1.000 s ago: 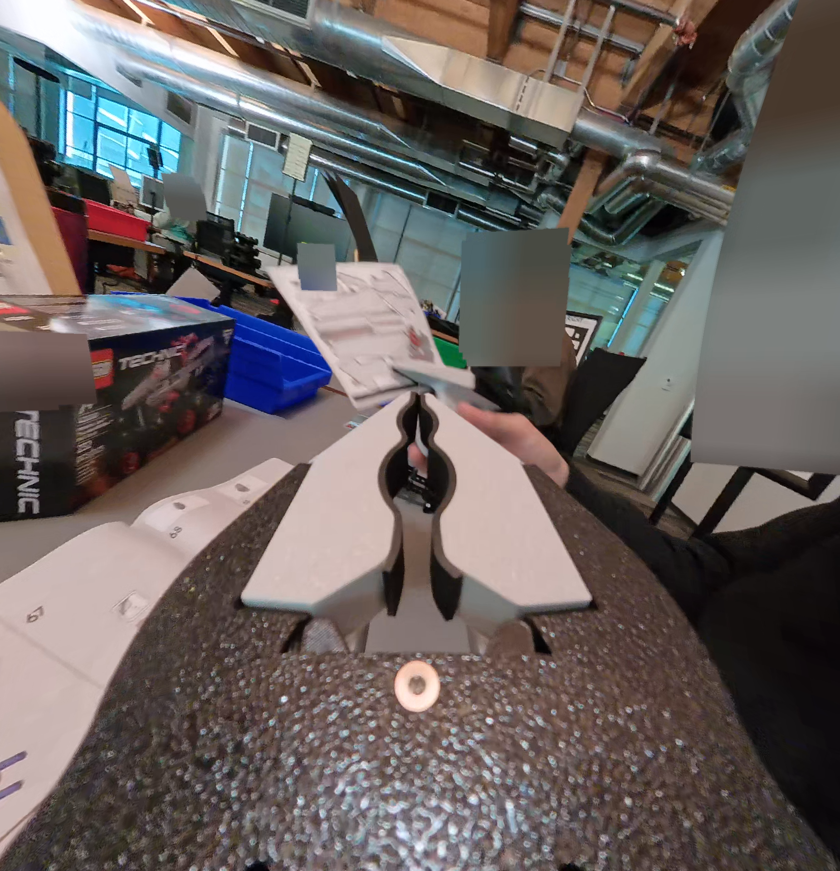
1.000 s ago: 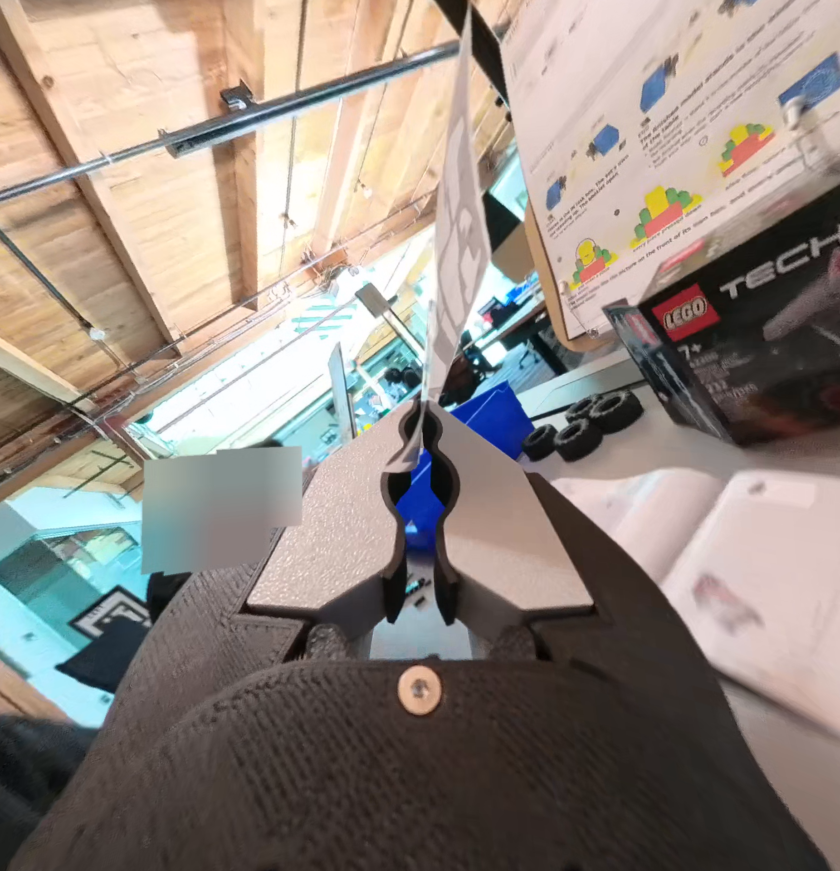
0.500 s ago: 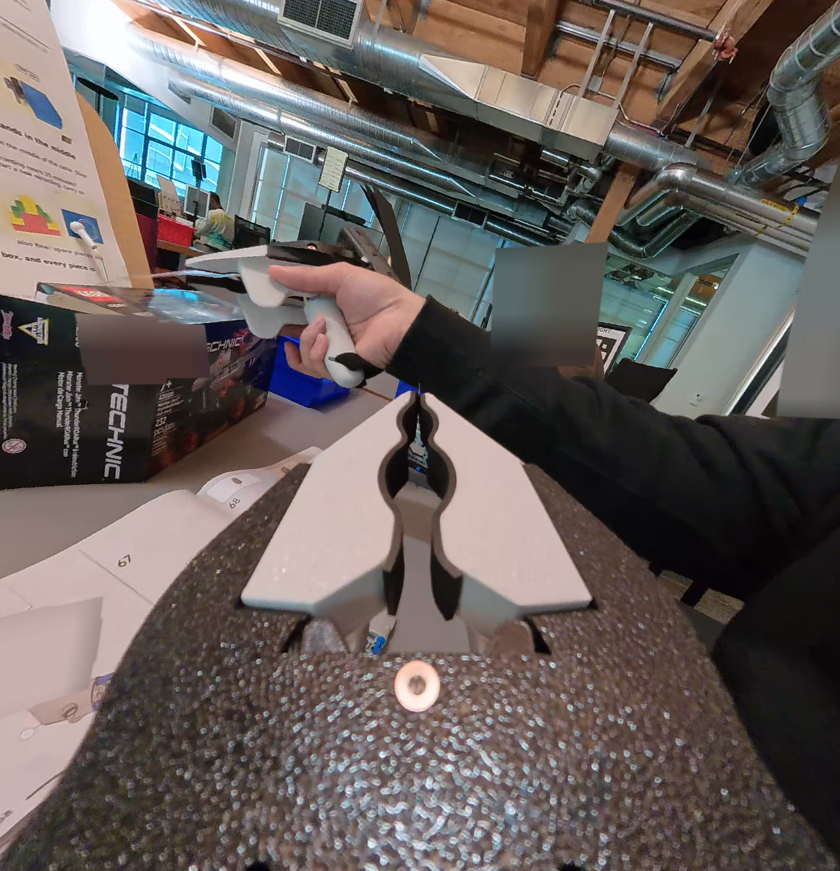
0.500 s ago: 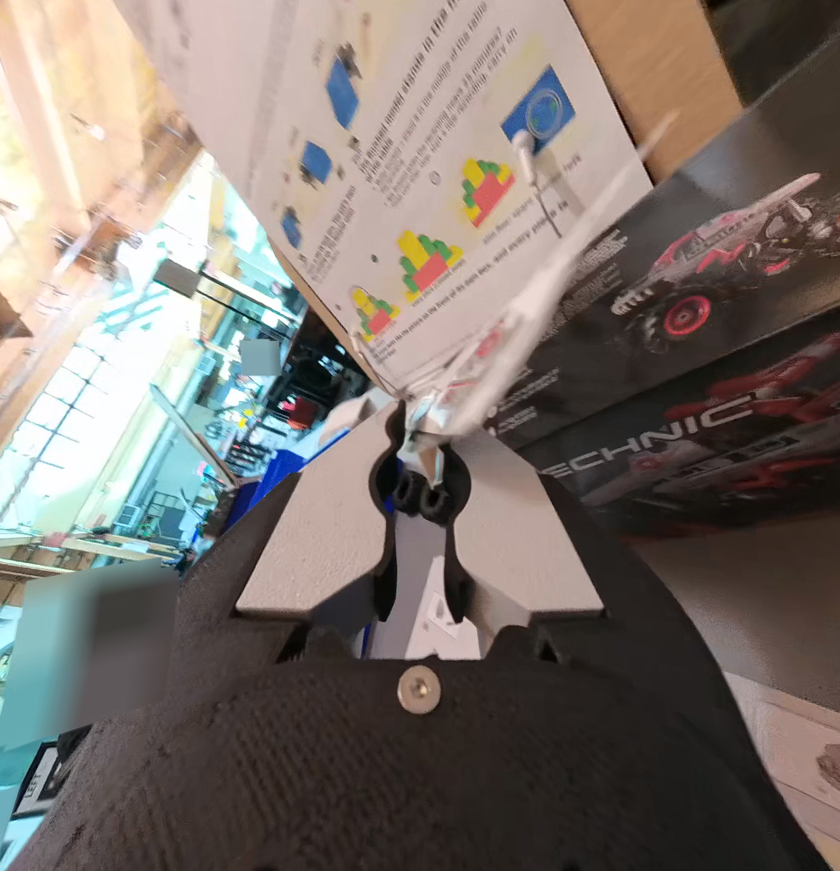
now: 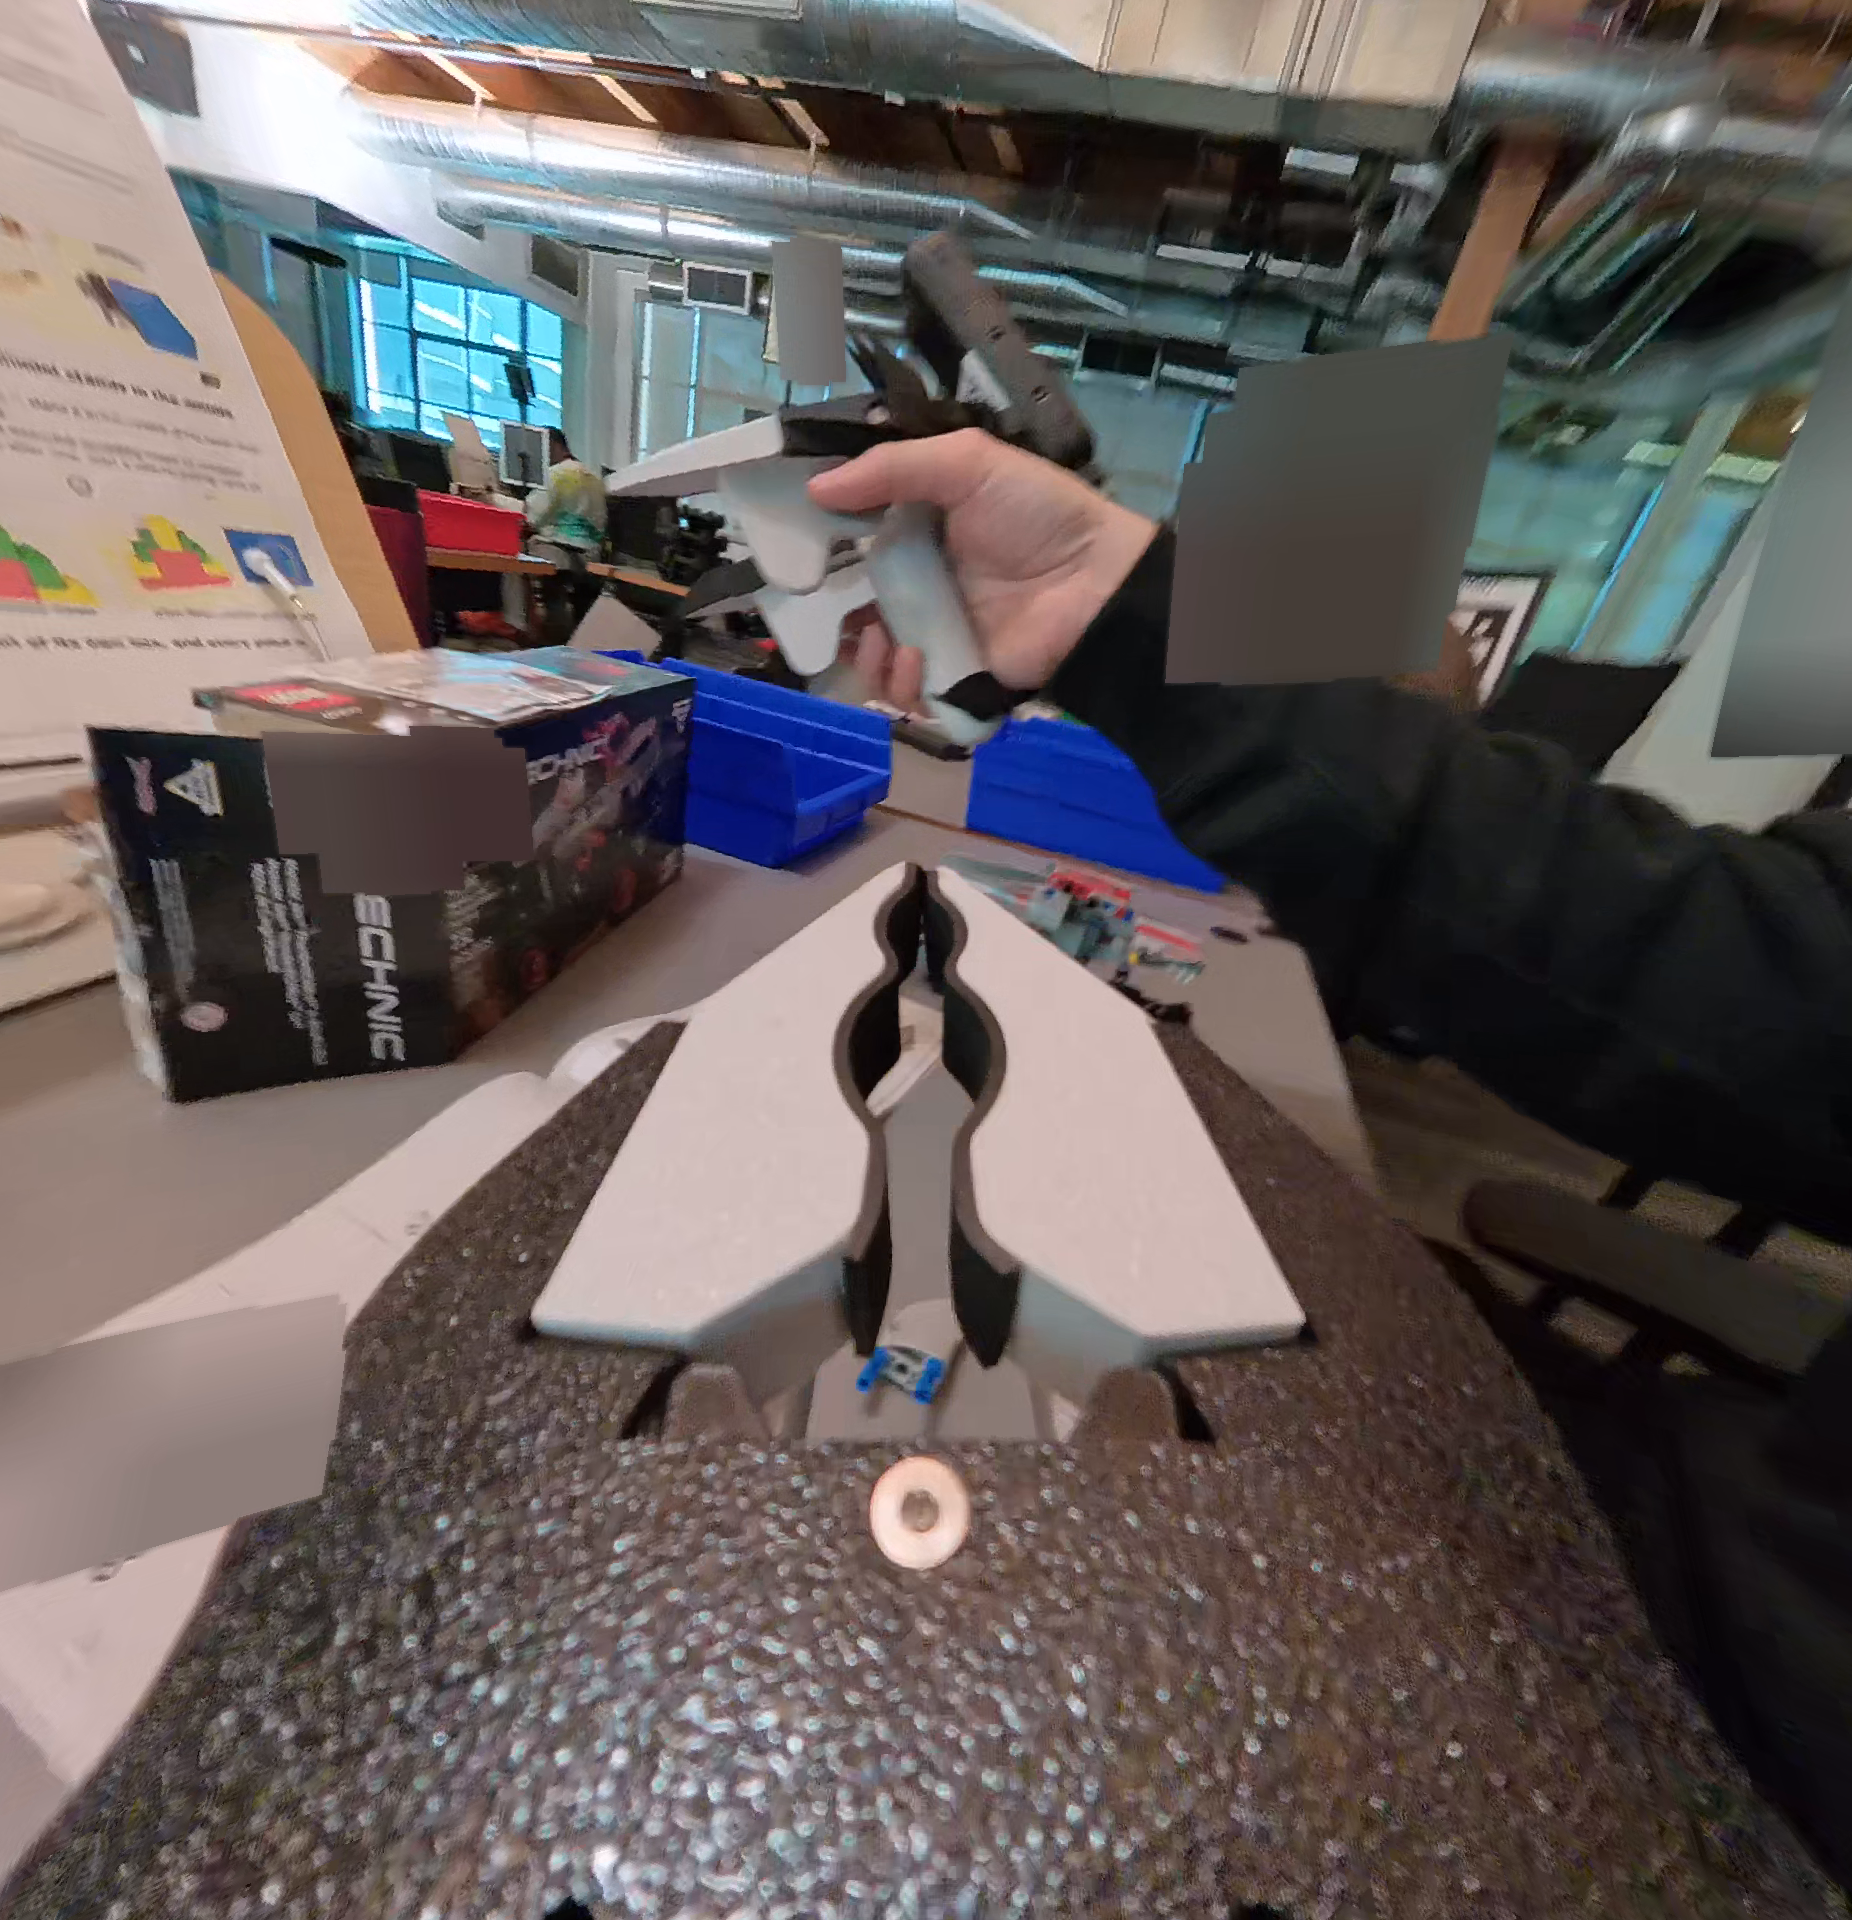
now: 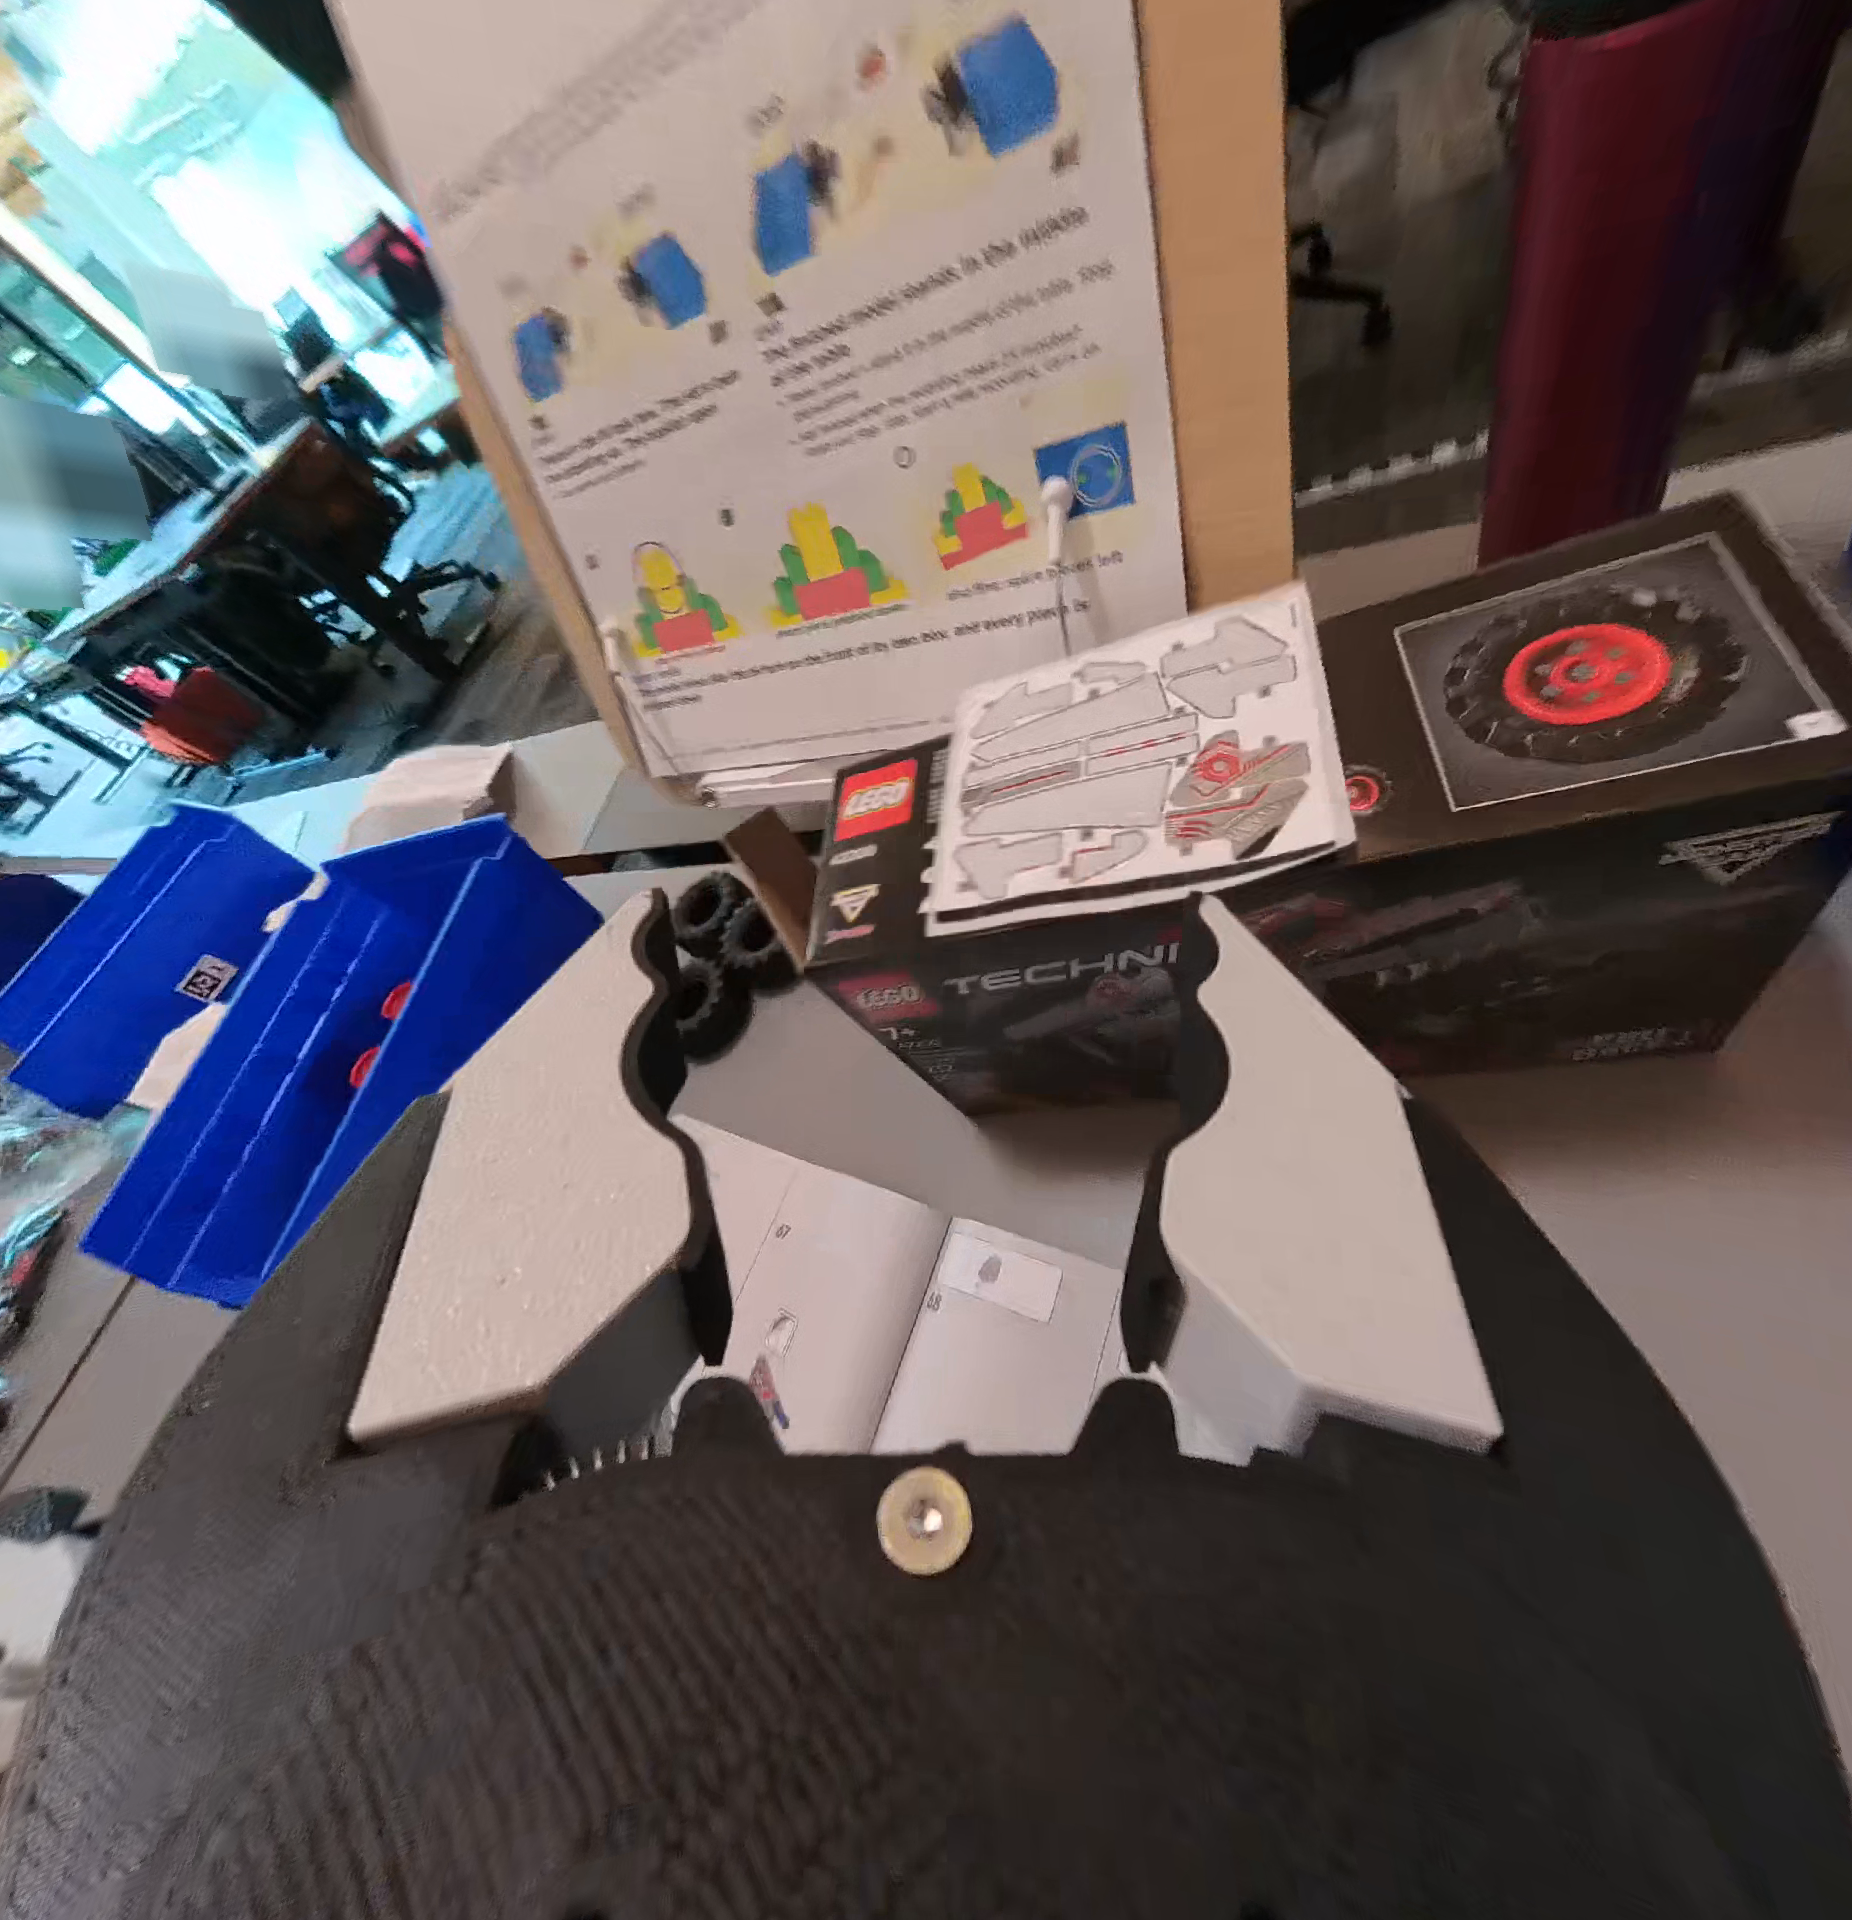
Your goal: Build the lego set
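Note:
My right gripper is open and empty, just in front of the black Lego box. A white sticker sheet lies flat on top of that box. In the left wrist view the right gripper is held up in a hand above the table. My left gripper is shut with nothing seen between its tips, low over the open instruction booklet. A partly built Lego model lies on the grey table beyond its tips. The box stands to its left.
Two blue bins stand left of the box, with black tyres between them and it. A poster board leans behind the box. The booklet lies under my right gripper. A dark sleeve crosses the right side. About 25 cm separates my left fingertips from my right.
My right gripper carried the sticker sheet over to the box, let it go on top and opened. My left gripper stayed shut and tilted down toward the table.

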`<state>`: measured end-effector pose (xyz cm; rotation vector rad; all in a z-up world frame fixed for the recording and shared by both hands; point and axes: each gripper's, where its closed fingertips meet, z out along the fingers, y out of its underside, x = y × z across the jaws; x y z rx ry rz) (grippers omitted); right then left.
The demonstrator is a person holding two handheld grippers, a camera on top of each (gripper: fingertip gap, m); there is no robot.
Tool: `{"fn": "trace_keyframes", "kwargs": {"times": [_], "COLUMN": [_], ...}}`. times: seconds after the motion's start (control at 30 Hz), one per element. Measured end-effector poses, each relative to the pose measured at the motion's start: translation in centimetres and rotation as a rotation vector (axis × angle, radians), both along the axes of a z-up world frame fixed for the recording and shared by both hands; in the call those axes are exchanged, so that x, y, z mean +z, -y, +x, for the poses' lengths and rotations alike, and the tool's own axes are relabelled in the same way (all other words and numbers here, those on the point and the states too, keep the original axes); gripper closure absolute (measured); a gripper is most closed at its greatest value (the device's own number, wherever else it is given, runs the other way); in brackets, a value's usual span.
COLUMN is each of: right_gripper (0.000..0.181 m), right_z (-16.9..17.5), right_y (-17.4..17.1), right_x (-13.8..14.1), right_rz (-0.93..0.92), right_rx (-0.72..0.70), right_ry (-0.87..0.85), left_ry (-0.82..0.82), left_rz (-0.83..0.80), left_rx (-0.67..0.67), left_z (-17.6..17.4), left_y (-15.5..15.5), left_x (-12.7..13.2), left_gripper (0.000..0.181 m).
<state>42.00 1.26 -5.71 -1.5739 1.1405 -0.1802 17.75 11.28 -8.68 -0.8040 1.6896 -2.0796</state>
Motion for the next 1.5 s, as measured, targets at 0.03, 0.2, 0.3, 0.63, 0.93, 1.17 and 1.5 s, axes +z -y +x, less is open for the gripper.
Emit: {"fn": "trace_keyframes", "kwargs": {"times": [0.03,0.2,0.3,0.63,0.93,1.17,1.5], "right_gripper": [0.087,0.102,0.105,0.141,0.156,0.17,0.181], "right_z": [-1.2,-12.9,-19.3,-27.0,-27.3,-27.1,-26.8], "right_y": [0.5,-1.2,-2.1,-2.3,-2.0,-1.8,-1.4], "right_x": [0.8,2.6,-1.7,-7.9,-6.8,-7.7,-8.3], "right_rz": [0.009,0.26,0.326,0.679,0.89,0.889,0.807], "right_rx": [0.001,0.224,0.313,0.418,0.464,0.464,0.467], "right_ry": [0.046,0.144,0.068,-0.197,-0.267,-0.289,-0.223], "left_ry": [0.031,0.31,0.646,1.272,1.323,1.327,1.316], "left_rz": [0.05,0.442,0.819,1.389,1.477,1.497,1.508], "left_rx": [0.022,0.276,0.494,0.724,0.682,0.646,0.618], "left_z": [0.0,0.7,0.1,-2.9,-3.1,-3.1,-2.8], "left_y": [0.3,1.2,1.7,7.1,8.6,9.1,9.3], "left_x": [-0.2,-0.9,-0.5,-2.2,-3.6,-4.5,-5.4], "left_gripper": [0.181,0.181,0.181,0.181,0.181,0.181,0.181]}}
